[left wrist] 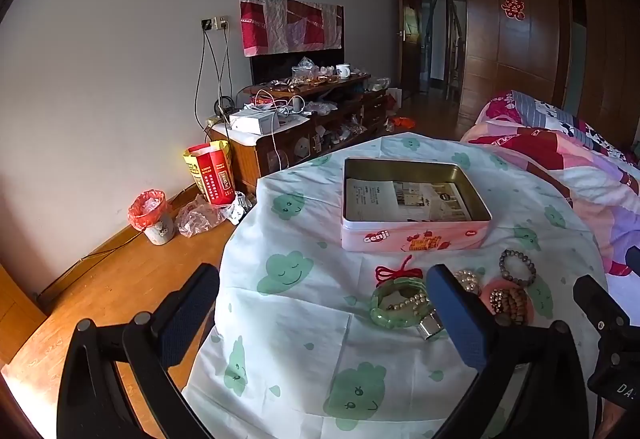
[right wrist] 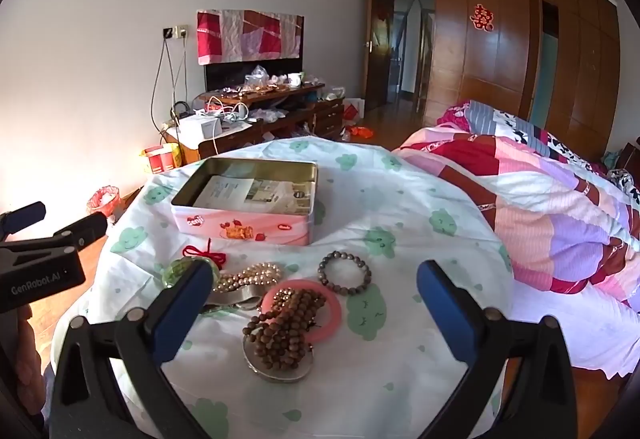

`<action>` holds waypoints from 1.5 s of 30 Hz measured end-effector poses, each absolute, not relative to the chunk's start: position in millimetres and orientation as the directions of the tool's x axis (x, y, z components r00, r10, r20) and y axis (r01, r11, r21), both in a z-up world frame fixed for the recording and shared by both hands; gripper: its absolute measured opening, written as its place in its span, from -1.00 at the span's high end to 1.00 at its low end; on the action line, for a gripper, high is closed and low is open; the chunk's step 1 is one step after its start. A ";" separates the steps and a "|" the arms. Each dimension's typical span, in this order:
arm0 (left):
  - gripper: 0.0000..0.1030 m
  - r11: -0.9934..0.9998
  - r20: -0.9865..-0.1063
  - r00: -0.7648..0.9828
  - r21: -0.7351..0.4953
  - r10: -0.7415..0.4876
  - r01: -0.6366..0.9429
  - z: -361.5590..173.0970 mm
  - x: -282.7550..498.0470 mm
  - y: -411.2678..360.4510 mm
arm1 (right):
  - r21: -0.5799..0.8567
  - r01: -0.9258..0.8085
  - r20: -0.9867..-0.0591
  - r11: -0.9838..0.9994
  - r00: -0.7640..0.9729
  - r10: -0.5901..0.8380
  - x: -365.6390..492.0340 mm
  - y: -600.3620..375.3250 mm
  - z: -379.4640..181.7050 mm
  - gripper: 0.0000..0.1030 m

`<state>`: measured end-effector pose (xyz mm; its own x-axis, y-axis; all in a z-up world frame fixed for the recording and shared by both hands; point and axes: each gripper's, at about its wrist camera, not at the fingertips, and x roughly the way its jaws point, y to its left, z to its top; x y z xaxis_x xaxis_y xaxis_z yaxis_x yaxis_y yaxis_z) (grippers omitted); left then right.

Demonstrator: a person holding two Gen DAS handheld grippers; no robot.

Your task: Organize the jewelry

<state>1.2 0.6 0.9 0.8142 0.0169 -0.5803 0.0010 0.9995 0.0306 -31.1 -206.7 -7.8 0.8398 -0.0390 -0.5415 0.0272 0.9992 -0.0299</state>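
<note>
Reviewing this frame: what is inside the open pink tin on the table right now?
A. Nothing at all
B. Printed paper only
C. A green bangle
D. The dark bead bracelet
B. The tin holds only a printed leaflet; the green bangle and dark bead bracelet lie on the cloth in front of it.
</note>
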 end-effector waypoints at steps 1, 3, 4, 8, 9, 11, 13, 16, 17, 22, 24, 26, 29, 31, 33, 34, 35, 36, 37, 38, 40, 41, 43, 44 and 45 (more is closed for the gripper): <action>-0.98 1.000 -0.580 0.814 0.030 0.017 0.000 0.6 1.2 1.1 | -0.030 0.027 -0.542 0.999 0.840 -0.039 -30.9 -206.8 -8.0 -1.00; -0.98 1.000 -0.580 0.814 0.031 0.019 -0.001 0.3 1.5 1.2 | -0.030 0.029 -0.543 0.999 0.839 -0.040 -30.7 -206.9 -8.3 -1.00; -0.98 1.000 -0.580 0.814 0.031 0.019 -0.001 0.3 1.6 1.1 | -0.030 0.028 -0.543 0.999 0.839 -0.040 -30.7 -206.7 -8.3 -1.00; -0.98 1.000 -0.579 0.815 0.031 0.021 -0.003 -0.3 2.9 2.5 | -0.031 0.026 -0.543 0.999 0.839 -0.038 -30.2 -207.0 -8.9 -1.00; -0.98 1.000 -0.580 0.814 0.031 0.020 -0.002 0.0 2.7 2.3 | -0.031 0.026 -0.544 0.999 0.838 -0.039 -30.0 -207.1 -9.1 -1.00; -0.98 0.999 -0.579 0.815 0.032 0.022 -0.004 -0.2 2.7 2.4 | -0.031 0.027 -0.545 0.999 0.837 -0.039 -29.9 -207.2 -9.3 -1.00; -0.98 1.000 -0.580 0.815 0.030 0.021 -0.004 -0.1 2.8 2.6 | -0.030 0.027 -0.545 0.999 0.838 -0.039 -30.1 -207.1 -9.3 -1.00; -0.98 0.999 -0.579 0.815 0.032 0.022 -0.004 -0.3 3.0 2.5 | -0.030 0.026 -0.546 0.999 0.837 -0.038 -30.5 -207.0 -9.2 -1.00; -0.98 0.999 -0.580 0.815 0.032 0.021 -0.003 -0.1 3.0 2.8 | -0.030 0.026 -0.545 0.999 0.837 -0.039 -30.7 -207.0 -9.1 -1.00; -0.98 1.000 -0.579 0.815 0.031 0.021 -0.004 0.1 2.8 2.5 | -0.032 0.025 -0.546 0.999 0.837 -0.038 -30.4 -206.9 -9.2 -1.00; -0.98 0.999 -0.579 0.815 0.032 0.021 -0.004 0.1 3.0 2.7 | -0.032 0.026 -0.548 0.999 0.836 -0.039 -30.1 -206.9 -9.3 -1.00; -0.98 1.000 -0.579 0.815 0.031 0.021 -0.004 0.3 2.9 2.8 | -0.032 0.025 -0.548 0.999 0.836 -0.039 -30.4 -206.6 -9.2 -1.00; -0.98 1.000 -0.580 0.815 0.031 0.021 -0.003 0.4 2.9 3.0 | -0.032 0.026 -0.548 0.999 0.836 -0.039 -30.3 -206.3 -9.5 -1.00; -0.98 1.000 -0.579 0.815 0.030 0.020 -0.003 0.4 2.8 2.8 | -0.032 0.026 -0.549 0.999 0.835 -0.039 -30.3 -206.1 -9.6 -1.00; -0.98 1.000 -0.580 0.815 0.031 0.021 -0.003 0.3 2.7 2.7 | -0.033 0.025 -0.550 0.999 0.835 -0.039 -30.1 -205.9 -9.7 -1.00; -0.98 1.000 -0.579 0.815 0.031 0.021 -0.004 0.3 2.6 2.7 | -0.033 0.025 -0.549 0.999 0.835 -0.040 -30.2 -205.8 -9.8 -1.00; -0.98 1.000 -0.579 0.815 0.031 0.021 -0.004 0.2 2.6 3.3 | -0.034 0.026 -0.549 0.999 0.835 -0.040 -30.4 -205.6 -9.7 -1.00; -0.98 1.000 -0.579 0.815 0.030 0.021 -0.005 0.3 2.7 3.3 | -0.033 0.025 -0.550 0.999 0.834 -0.040 -30.0 -205.7 -10.0 -1.00; -0.98 1.000 -0.580 0.814 0.030 0.021 -0.005 0.1 3.0 3.8 | -0.033 0.025 -0.550 0.999 0.834 -0.039 -30.2 -205.6 -10.1 -1.00; -0.98 1.000 -0.580 0.815 0.030 0.020 -0.004 0.2 2.6 3.5 | -0.033 0.025 -0.550 0.999 0.834 -0.039 -30.1 -205.5 -10.3 -1.00; -0.98 1.000 -0.580 0.815 0.031 0.021 -0.004 0.1 2.8 3.7 | -0.034 0.025 -0.550 0.999 0.834 -0.040 -29.9 -205.4 -10.6 -1.00; -0.98 1.000 -0.579 0.815 0.030 0.021 -0.004 0.2 2.7 3.7 | -0.034 0.025 -0.550 0.999 0.834 -0.040 -30.0 -205.3 -10.7 -1.00; -0.98 1.000 -0.579 0.815 0.030 0.021 -0.004 0.3 2.6 3.3 | -0.033 0.025 -0.550 0.999 0.834 -0.039 -30.1 -205.0 -10.9 -1.00; -0.98 1.000 -0.579 0.815 0.031 0.022 -0.005 0.3 2.6 3.4 | -0.034 0.025 -0.551 0.999 0.834 -0.040 -30.0 -204.8 -11.1 -1.00; -0.98 1.000 -0.579 0.815 0.031 0.021 -0.004 0.4 2.7 3.5 | -0.035 0.025 -0.551 0.999 0.833 -0.040 -29.8 -205.0 -11.2 -1.00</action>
<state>2.7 3.5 0.3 0.8150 0.0211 -0.5790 -0.0042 0.9995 0.0306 -29.8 -205.0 -11.2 0.8335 -0.0403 -0.5511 0.0252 0.9991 -0.0349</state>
